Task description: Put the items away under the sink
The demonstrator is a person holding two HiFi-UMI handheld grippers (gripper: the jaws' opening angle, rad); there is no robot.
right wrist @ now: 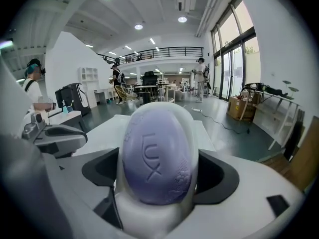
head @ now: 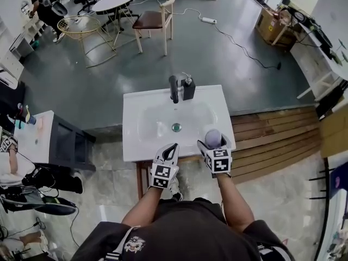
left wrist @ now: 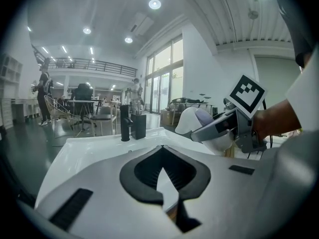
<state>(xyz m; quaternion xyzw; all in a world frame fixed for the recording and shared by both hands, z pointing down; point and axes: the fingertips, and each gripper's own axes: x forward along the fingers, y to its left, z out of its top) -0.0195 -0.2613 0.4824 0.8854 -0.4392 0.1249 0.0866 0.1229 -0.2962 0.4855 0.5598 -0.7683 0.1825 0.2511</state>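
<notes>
A purple soap bar [right wrist: 157, 153] stamped LUX lies in a white dish [right wrist: 149, 218]. My right gripper [right wrist: 158, 176] is shut on that dish, one jaw on each side. In the head view the soap [head: 212, 137] and right gripper [head: 213, 143] hover over the white sink's [head: 133, 107] front right corner. My left gripper [head: 172, 148] is shut and holds nothing, at the sink's front edge just left of the right one. Its jaws [left wrist: 162, 176] meet with only a thin slit between them. The left gripper view also shows the right gripper [left wrist: 224, 127] carrying the dish [left wrist: 192, 119].
A black faucet [head: 173, 88] and black soap dispenser [head: 188, 87] stand at the sink's back rim. The drain [head: 176, 127] is mid-basin. A wooden frame [head: 142, 173] shows under the sink. A dark cabinet [head: 65, 143] stands left, wooden decking [head: 272, 137] right.
</notes>
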